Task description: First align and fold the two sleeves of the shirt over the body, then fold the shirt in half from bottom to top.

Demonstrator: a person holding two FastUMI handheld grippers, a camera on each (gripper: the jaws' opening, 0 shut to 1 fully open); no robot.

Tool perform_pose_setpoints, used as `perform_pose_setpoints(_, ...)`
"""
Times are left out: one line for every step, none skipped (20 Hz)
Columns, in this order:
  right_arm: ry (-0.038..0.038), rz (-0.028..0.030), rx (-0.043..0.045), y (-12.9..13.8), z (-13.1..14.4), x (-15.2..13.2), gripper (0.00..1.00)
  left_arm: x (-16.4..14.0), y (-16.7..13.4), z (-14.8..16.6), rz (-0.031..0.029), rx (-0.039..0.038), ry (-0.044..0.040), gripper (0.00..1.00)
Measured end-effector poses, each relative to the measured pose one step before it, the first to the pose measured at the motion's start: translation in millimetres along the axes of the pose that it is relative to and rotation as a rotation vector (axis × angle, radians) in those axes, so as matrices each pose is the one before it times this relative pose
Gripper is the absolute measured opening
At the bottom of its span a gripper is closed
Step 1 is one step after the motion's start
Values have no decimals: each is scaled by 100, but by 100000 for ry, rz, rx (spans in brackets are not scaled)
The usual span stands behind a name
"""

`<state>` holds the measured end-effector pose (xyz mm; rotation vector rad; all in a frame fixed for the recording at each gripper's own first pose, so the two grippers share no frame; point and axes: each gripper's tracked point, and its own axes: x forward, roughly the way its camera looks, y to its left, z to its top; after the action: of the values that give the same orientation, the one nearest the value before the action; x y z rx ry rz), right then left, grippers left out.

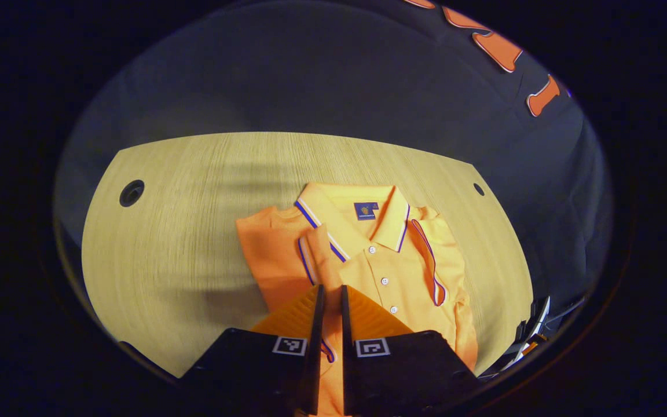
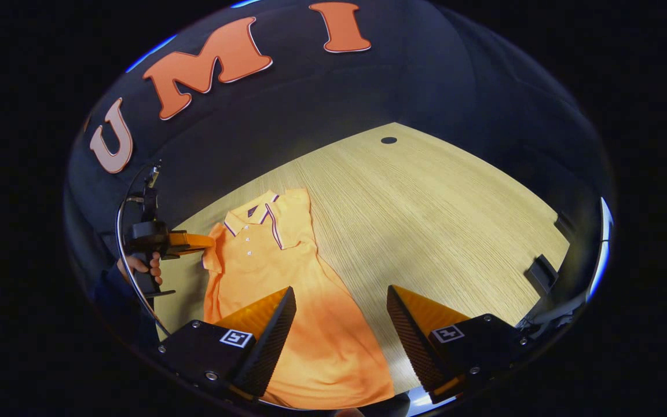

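Left hand-held gripper point(image 1: 329, 292) pinching sleeve point(image 1: 317, 255).

Orange shirt point(image 2: 304, 324) lies on wooden table point(image 2: 438, 220).

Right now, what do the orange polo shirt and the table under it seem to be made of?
The orange polo shirt looks like soft matte knit fabric: it creases and drapes. The light tabletop looks like wood or wood-grain laminate, with fine parallel grain and a smooth, low sheen.

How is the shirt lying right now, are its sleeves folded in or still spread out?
Folded in. Both striped sleeve cuffs lie over the chest of the shirt, beside the buttons; its lower half stretches flat on the table.
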<state>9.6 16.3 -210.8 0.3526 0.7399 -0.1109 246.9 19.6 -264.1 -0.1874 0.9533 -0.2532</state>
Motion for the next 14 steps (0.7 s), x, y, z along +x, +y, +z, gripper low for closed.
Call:
perform_pose_setpoints(-153, 32, -92, -143, 71, -94, 97, -117, -701, 28, -2685, -1381, -947, 18)
perform_pose_setpoints(-49, 519, -3, 83, 196, 37, 97, -231, -794, 76, -3013, -1567, -794, 23)
perform_pose_setpoints(-28, 438, -41, -57, 90, -36, 97, -66, -629, -90, -2174, -571, -13, 24)
perform_pose_setpoints(-92, 882, -248, 29, 202, -69, 97, -9, -406, -152, -826, -20, 478, 33)
perform_pose_setpoints(8, 517, -493, -1, 98, -5, 97, -129, -376, -150, -313, 233, -616, 39)
perform_pose_setpoints(-193, 983, -905, 94, 170, -65, 97, -424, -378, -30, 239, 754, -1179, 55)
perform_pose_setpoints(-339, 918, -1440, 46, 170, -11, 96, -405, -360, -143, 389, 936, -1424, 61)
perform_pose_setpoints(-339, 720, -1534, -125, 141, -38, 96, -552, -335, -75, 581, 1187, -1551, 66)
perform_pose_setpoints(-130, 806, -1429, -86, 127, -81, 97, -823, -97, -353, 1469, 1185, -1526, 80)
perform_pose_setpoints(56, 942, -1214, -44, 57, -66, 96, -563, -247, -335, 1543, 1485, -1472, 99)
perform_pose_setpoints(132, 1064, -901, 30, -107, -23, 96, -901, -173, -321, 1365, 1237, -1788, 98)
perform_pose_setpoints(359, 898, -741, -53, -48, -23, 97, -1105, -214, -275, 1423, 1189, -2090, 99)
perform_pose_setpoints(372, 1148, -731, -222, -249, -299, 97, -1140, -217, -400, 1508, 784, -2017, 99)
perform_pose_setpoints(240, 915, -715, -410, -365, -262, 96, -1026, -257, -300, 1097, 615, -2388, 99)
